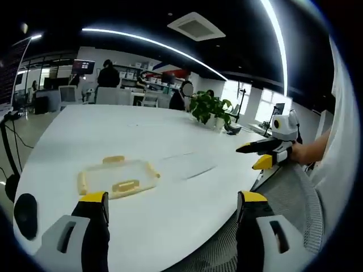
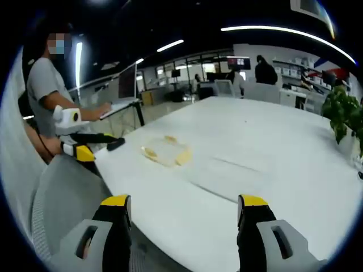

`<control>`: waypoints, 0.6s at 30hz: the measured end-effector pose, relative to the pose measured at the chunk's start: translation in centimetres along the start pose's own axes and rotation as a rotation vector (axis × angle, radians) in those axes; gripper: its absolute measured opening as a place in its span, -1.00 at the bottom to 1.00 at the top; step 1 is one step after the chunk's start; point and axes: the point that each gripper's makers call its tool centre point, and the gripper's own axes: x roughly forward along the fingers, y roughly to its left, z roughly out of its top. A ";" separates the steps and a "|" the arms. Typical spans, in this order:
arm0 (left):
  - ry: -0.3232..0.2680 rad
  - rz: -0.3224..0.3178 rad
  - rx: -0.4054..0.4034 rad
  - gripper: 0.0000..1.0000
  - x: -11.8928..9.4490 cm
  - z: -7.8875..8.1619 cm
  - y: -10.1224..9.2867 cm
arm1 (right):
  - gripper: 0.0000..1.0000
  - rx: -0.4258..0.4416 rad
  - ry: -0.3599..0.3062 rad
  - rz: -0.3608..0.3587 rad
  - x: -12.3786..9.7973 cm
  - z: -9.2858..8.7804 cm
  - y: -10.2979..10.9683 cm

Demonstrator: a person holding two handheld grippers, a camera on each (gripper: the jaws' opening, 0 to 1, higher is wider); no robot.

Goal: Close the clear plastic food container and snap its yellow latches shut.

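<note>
Clear plastic food container [image 1: 118,177] flat on the white table [image 1: 170,141], near the table's front edge, lid resting on top; yellow latches [image 1: 126,185] at its sides, one on the near side, one [image 1: 113,160] on the far side, whether snapped down too small to tell. Same container [image 2: 166,151] seen from the right gripper view, again close to the table's edge. Left gripper [image 1: 173,207] spread wide and empty, hovering short of the container over the table's front edge. Right gripper [image 2: 184,209] likewise parted wide, nothing between the tips, held off the table's edge and well apart from the container. Right gripper also in the left gripper view [image 1: 266,152], beyond the table's corner, in a person's hand [image 1: 306,152]. Left gripper in the right gripper view [image 2: 91,144], beside the table's edge. Potted plant [image 1: 212,109] at the table's far side. Mesh chair back [image 1: 289,192] just beside the table's front corner. Seated person [image 2: 48,85] away from the table at a side desk.
</note>
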 end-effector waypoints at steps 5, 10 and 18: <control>0.000 -0.001 0.001 0.90 0.0 0.0 0.0 | 0.53 -0.003 0.002 0.001 0.0 0.0 0.1; -0.001 0.000 0.000 0.90 0.0 0.0 0.0 | 0.53 -0.002 0.003 0.002 0.0 0.0 0.0; -0.001 0.000 0.000 0.90 0.0 0.1 0.0 | 0.53 -0.004 0.004 0.001 0.1 -0.1 0.0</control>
